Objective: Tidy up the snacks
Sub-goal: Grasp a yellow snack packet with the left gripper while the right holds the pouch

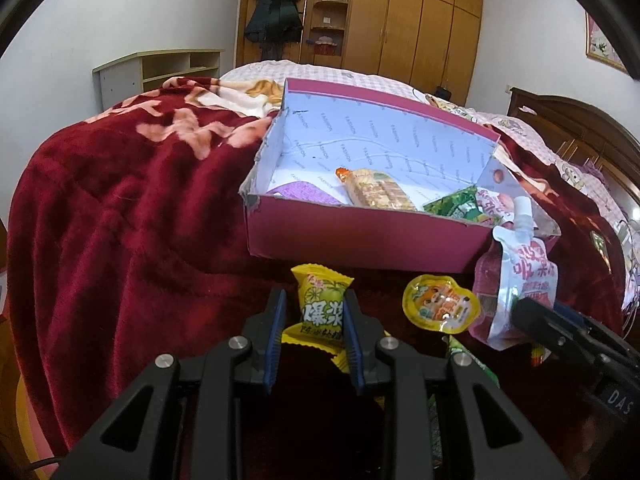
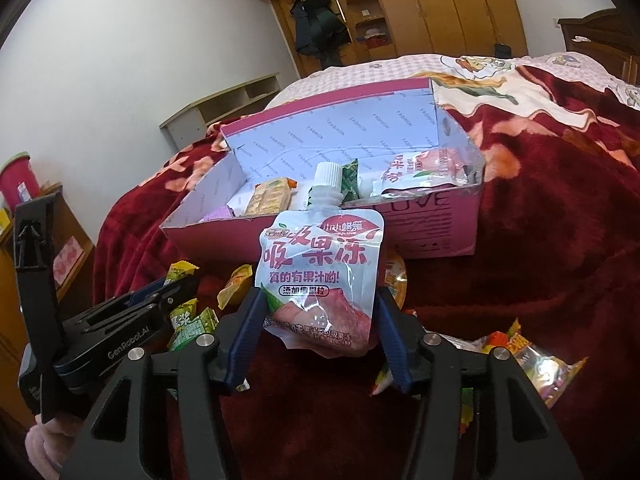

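A pink cardboard box (image 1: 360, 240) lies open on the red blanket (image 1: 120, 220), with a cracker pack (image 1: 376, 190), a green packet (image 1: 452, 204) and a pink jelly pouch (image 2: 416, 172) inside. My left gripper (image 1: 315, 300) is shut on a yellow-green candy packet (image 1: 318, 312), just in front of the box. A second pink jelly pouch (image 2: 320, 276) with a white cap stands upright between the fingers of my right gripper (image 2: 320, 296). The jaws are wide, with a small gap at the right pad. The pouch's top leans by the box's front right corner.
An orange jelly cup (image 1: 440, 304) lies between the two grippers. More loose sweets (image 2: 532, 356) are scattered on the blanket to the right and under the grippers. A wooden headboard (image 1: 580, 120) and wardrobes (image 1: 420, 20) stand beyond the bed.
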{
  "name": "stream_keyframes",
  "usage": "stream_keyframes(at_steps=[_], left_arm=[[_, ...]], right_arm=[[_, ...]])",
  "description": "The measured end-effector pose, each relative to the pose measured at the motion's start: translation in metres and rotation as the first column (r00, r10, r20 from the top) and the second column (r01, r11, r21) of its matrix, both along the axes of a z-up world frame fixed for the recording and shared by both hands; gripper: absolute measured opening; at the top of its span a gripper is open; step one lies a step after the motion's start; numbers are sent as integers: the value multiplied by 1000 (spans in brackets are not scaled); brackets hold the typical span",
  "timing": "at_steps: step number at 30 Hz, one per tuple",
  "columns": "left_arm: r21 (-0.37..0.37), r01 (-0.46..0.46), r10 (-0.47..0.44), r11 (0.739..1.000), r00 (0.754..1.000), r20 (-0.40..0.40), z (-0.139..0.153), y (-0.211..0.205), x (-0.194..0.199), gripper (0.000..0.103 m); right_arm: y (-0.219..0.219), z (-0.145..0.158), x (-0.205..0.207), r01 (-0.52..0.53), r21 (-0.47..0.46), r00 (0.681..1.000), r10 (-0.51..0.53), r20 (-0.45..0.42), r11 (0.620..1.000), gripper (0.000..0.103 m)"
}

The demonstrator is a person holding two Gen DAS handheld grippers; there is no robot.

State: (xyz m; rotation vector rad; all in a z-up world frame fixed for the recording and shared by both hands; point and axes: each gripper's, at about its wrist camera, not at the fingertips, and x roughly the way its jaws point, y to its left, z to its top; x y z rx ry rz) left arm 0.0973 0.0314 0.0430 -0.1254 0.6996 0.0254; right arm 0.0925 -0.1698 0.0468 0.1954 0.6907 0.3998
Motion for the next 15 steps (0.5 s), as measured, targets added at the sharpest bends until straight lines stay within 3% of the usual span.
stream_keyframes(at_steps=[15], left_arm=[[-60,21,-18,998,999,46,-8,8,-6,28]], right_arm=[[5,-4,-5,-39,26,998,38,49,999,57]])
